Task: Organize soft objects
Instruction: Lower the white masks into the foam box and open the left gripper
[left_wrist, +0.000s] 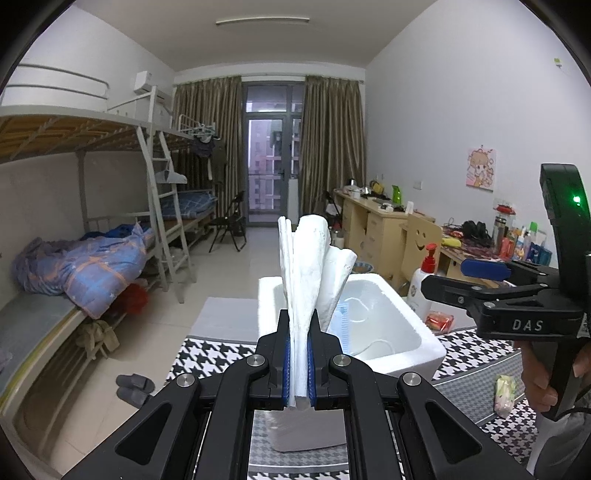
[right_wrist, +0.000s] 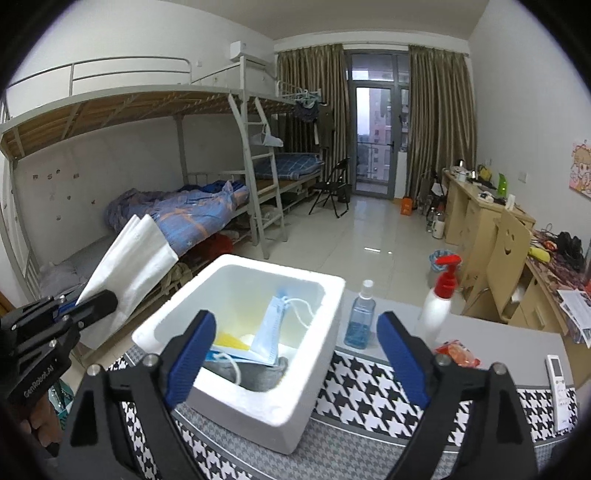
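Note:
My left gripper (left_wrist: 300, 332) is shut on a folded white cloth (left_wrist: 310, 266) that stands up between its blue pads, held in the air just left of a white foam box (left_wrist: 424, 343). In the right wrist view the same gripper (right_wrist: 79, 302) holds the cloth (right_wrist: 129, 266) left of the box (right_wrist: 280, 417). A blue face mask (right_wrist: 273, 328), a grey cloth (right_wrist: 258, 373) and something yellow (right_wrist: 231, 339) lie inside the box. My right gripper (right_wrist: 295, 321) hovers open over the box's near side with nothing between its fingers; it also shows from the side (left_wrist: 443, 277).
The box rests on a houndstooth tablecloth (right_wrist: 369, 398). Behind it stand a blue-liquid bottle (right_wrist: 360, 321) and a red-topped pump bottle (right_wrist: 439, 299). A red packet (right_wrist: 458, 352), a remote (right_wrist: 559, 391) and a green packet (left_wrist: 504, 395) lie to the right. Bunk beds line the left wall.

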